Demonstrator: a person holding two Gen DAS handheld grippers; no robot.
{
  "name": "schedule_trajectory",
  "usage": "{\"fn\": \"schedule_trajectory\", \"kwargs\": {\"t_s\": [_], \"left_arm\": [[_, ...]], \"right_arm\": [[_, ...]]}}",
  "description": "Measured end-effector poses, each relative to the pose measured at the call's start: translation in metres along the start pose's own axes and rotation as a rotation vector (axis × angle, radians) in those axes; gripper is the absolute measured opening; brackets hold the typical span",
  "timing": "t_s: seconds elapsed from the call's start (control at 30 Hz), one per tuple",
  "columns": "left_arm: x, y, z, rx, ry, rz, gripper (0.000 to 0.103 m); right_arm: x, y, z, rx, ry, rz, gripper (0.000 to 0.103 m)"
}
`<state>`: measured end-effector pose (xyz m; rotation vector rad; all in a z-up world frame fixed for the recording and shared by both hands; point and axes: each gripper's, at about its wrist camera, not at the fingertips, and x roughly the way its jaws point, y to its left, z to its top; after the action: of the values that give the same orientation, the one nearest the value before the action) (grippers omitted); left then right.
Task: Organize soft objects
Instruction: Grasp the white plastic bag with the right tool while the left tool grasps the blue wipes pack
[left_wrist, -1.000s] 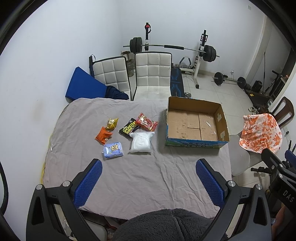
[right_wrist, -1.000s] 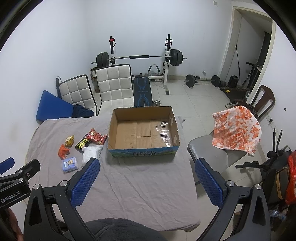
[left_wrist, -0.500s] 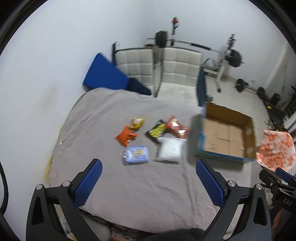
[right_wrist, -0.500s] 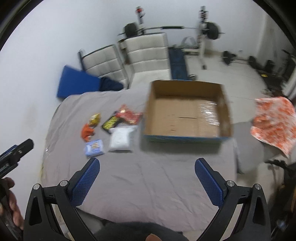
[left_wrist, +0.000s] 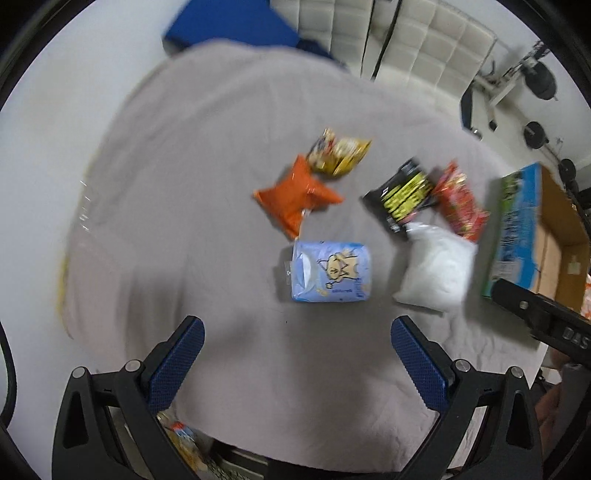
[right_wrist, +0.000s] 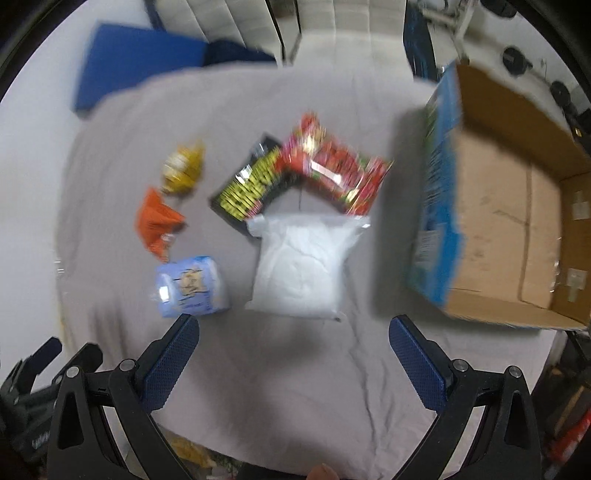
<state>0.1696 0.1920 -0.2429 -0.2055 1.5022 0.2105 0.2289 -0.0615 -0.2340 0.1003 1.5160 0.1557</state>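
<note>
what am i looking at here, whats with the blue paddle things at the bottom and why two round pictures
The blue paddles are the finger pads of two handheld grippers; a person holds one in each hand. Each carries a fisheye camera looking forward along its fingers, hence two round pictures.

The left gripper and right gripper are both open and hold nothing.

They hover over a grey cloth-covered table. On it lie a light blue tissue pack, a white soft pouch, an orange snack bag, a yellow snack bag, a black-and-yellow packet, a red snack bag and an open cardboard box, seemingly empty.

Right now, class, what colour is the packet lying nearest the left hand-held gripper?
Light blue packet with a cartoon figure printed on it; clearest in the left wrist view.
</note>
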Motion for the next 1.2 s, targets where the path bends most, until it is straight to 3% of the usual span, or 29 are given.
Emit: {"fn": "schedule_trajectory", "kwargs": {"t_s": [0.17, 0.33, 0.5, 0.73, 1.1, 1.2], "left_arm": [[0.059, 0.003, 0.022, -0.013, 0.112, -0.087, 0.103], [0.105, 0.006, 0.036, -0.071, 0.198, -0.149, 0.103], [0.127, 0.003, 0.043, -0.080, 0.249, -0.204, 0.103], [0.157, -0.020, 0.054, -0.028, 0.289, -0.167, 0.103], [0.203, -0.027, 0.062, -0.022, 0.286, -0.154, 0.103], [0.205, -0.025, 0.059, -0.011, 0.263, -0.162, 0.089]], "right_arm": [[0.085, 0.011, 0.019, 0.022, 0.126, -0.070, 0.103], [0.129, 0.012, 0.027, 0.023, 0.174, -0.146, 0.103], [0.166, 0.003, 0.030, 0.072, 0.231, -0.115, 0.103], [0.193, -0.017, 0.021, 0.148, 0.274, -0.058, 0.103], [0.232, -0.005, 0.006, 0.112, 0.296, -0.119, 0.096], [0.236, -0.005, 0.002, 0.092, 0.290, -0.136, 0.090]]}}
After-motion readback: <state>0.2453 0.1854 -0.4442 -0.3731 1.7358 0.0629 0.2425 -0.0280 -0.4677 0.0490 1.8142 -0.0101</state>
